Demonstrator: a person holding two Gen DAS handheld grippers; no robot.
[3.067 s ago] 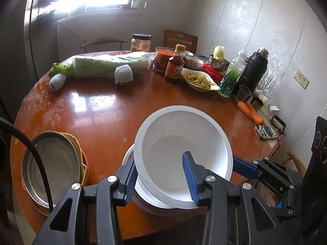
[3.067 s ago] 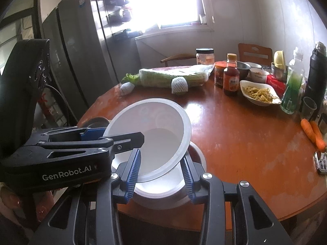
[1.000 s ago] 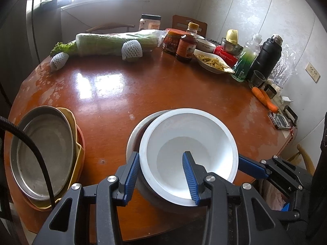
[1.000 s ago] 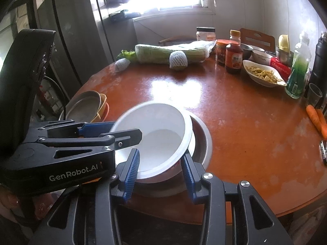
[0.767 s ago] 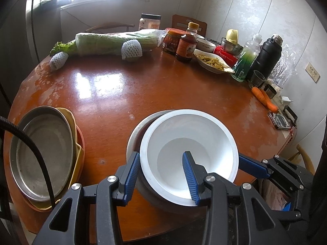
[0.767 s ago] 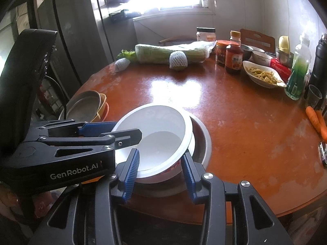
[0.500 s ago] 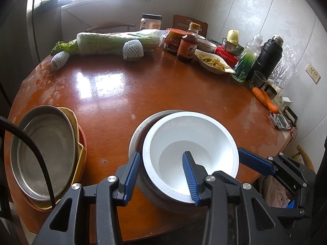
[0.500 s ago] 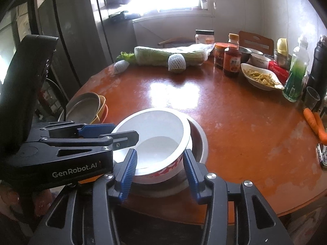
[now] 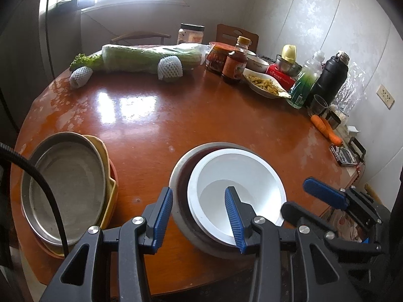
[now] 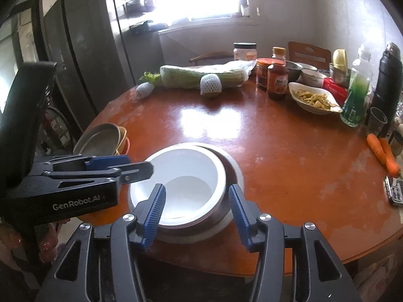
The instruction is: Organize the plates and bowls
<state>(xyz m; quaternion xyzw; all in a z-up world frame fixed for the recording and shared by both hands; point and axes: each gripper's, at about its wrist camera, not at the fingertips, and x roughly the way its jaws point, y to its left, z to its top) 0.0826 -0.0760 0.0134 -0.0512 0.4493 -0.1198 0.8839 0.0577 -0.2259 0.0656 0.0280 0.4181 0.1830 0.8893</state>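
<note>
Between spread right tongs point(image 10: 196, 216): white bowl point(image 10: 186, 188), jaws just opening; left tongs point(image 9: 199, 216) pinch rim.

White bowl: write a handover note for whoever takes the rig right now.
Right hand-held gripper: open; jaws have just been opening, with the near edge of the nested bowls between them, unpressed.
Left hand-held gripper: straddles the white bowl at its rim; grip unclear.
White bowl sits nested in the metal bowl on the table; plate stack beside it.
Done: bowl nested.
Left: free the left one, withdraw both.
</note>
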